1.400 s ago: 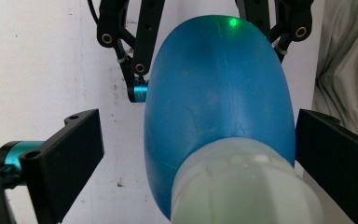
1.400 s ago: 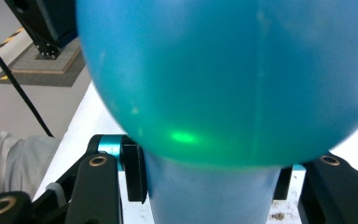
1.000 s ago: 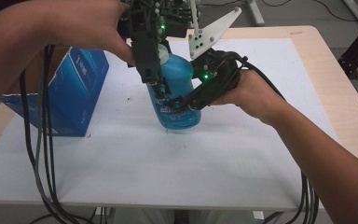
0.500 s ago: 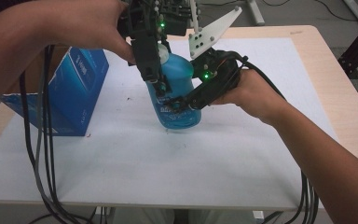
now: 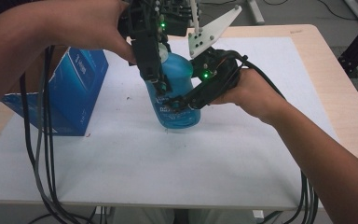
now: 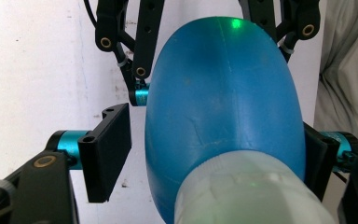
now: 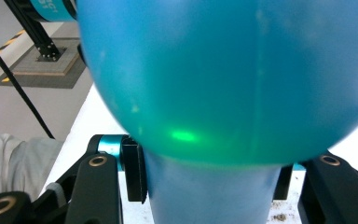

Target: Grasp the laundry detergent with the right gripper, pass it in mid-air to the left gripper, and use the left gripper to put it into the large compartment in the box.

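**Left gripper narrows around the bottle**

My left gripper (image 6: 216, 149) has just been closing its jaws, with the blue bottle (image 6: 223, 112) between them. One pad (image 6: 314, 158) now sits against the bottle's side; the other pad (image 6: 107, 151) is just beside it, a thin gap showing.

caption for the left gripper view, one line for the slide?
Left tongs closing around the pale cap of a blue bottle; left pad just clear of it, other tongs' linkage beyond.
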`<action>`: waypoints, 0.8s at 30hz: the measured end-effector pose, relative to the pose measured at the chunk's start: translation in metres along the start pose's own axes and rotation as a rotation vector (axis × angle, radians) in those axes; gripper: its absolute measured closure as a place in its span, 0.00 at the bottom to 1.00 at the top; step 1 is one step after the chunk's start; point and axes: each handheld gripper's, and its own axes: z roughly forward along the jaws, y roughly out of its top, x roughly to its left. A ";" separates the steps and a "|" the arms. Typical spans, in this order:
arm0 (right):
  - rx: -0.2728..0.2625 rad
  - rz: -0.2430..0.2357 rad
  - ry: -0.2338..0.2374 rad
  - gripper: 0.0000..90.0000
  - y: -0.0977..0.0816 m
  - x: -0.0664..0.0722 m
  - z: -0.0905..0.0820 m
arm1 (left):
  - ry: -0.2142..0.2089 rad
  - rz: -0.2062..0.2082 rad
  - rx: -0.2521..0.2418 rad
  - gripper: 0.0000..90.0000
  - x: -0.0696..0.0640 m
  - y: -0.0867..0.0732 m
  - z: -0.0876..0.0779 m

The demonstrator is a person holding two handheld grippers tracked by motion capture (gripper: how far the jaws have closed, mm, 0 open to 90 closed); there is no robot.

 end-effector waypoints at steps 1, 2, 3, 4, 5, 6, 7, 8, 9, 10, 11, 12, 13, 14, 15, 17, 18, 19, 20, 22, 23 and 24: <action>0.000 0.001 0.000 0.50 0.000 0.000 0.000 | -0.001 0.001 -0.001 0.28 0.000 0.000 0.000; -0.002 -0.002 -0.001 0.50 0.000 0.000 0.000 | -0.002 0.003 -0.001 0.29 0.000 0.000 0.000; -0.003 -0.001 -0.002 0.50 0.000 0.000 0.000 | -0.003 0.002 -0.003 0.30 0.000 0.000 -0.001; -0.003 0.000 -0.001 0.50 0.000 0.000 0.000 | -0.003 0.004 -0.003 0.30 -0.001 0.000 -0.001; -0.004 0.001 -0.001 0.50 0.000 0.000 0.000 | -0.005 0.008 -0.004 0.31 -0.001 0.000 -0.001; -0.004 0.001 0.000 0.50 0.000 0.000 0.000 | -0.005 0.010 -0.005 0.32 -0.001 0.000 -0.001; -0.004 0.001 -0.001 0.50 0.000 0.000 0.000 | -0.005 0.010 -0.005 0.33 -0.001 0.000 -0.002; -0.004 0.001 0.000 0.50 0.000 0.000 0.000 | -0.008 0.011 -0.004 0.33 -0.001 0.000 -0.002; -0.004 0.001 0.001 0.50 0.000 0.000 0.000 | -0.010 0.012 -0.004 0.34 -0.001 0.000 -0.002; -0.004 0.001 0.001 0.50 0.000 0.000 0.000 | -0.011 0.011 -0.006 0.34 -0.001 0.000 -0.001; -0.004 0.002 0.002 0.50 0.000 0.000 0.000 | -0.016 0.011 -0.008 0.35 -0.001 -0.001 -0.002; -0.004 0.002 0.001 0.50 0.000 0.000 0.000 | -0.017 0.013 -0.009 0.36 -0.001 -0.001 -0.002; -0.005 0.001 0.001 0.50 0.000 0.000 0.000 | -0.018 0.015 -0.009 0.36 -0.002 -0.001 -0.002; -0.006 0.002 0.002 0.50 0.000 0.000 0.000 | -0.021 0.016 -0.010 0.36 -0.002 -0.001 -0.002; -0.006 0.001 0.002 0.50 0.000 0.000 0.000 | -0.024 0.016 -0.012 0.37 -0.002 -0.001 -0.002; -0.008 0.002 0.002 0.50 0.000 0.000 -0.001 | -0.025 0.018 -0.016 0.38 -0.002 -0.001 -0.003; -0.009 -0.004 0.001 0.50 0.000 0.000 -0.001 | -0.028 0.018 -0.019 0.39 -0.002 -0.001 -0.003; -0.008 -0.003 0.001 0.50 0.000 0.000 -0.001 | -0.030 0.021 -0.020 0.40 -0.003 -0.001 -0.003; -0.009 -0.004 0.000 0.50 0.000 0.000 -0.001 | -0.029 0.021 -0.020 0.41 -0.003 -0.001 -0.003; -0.008 -0.003 0.001 0.50 0.000 0.000 -0.001 | -0.031 0.022 -0.020 0.41 -0.003 -0.001 -0.003; -0.007 -0.005 0.003 0.50 0.000 0.000 -0.001 | -0.032 0.018 -0.019 0.41 -0.004 -0.001 -0.004; -0.007 -0.004 0.002 0.50 0.000 0.001 -0.001 | -0.029 0.017 -0.018 0.41 -0.004 -0.001 -0.004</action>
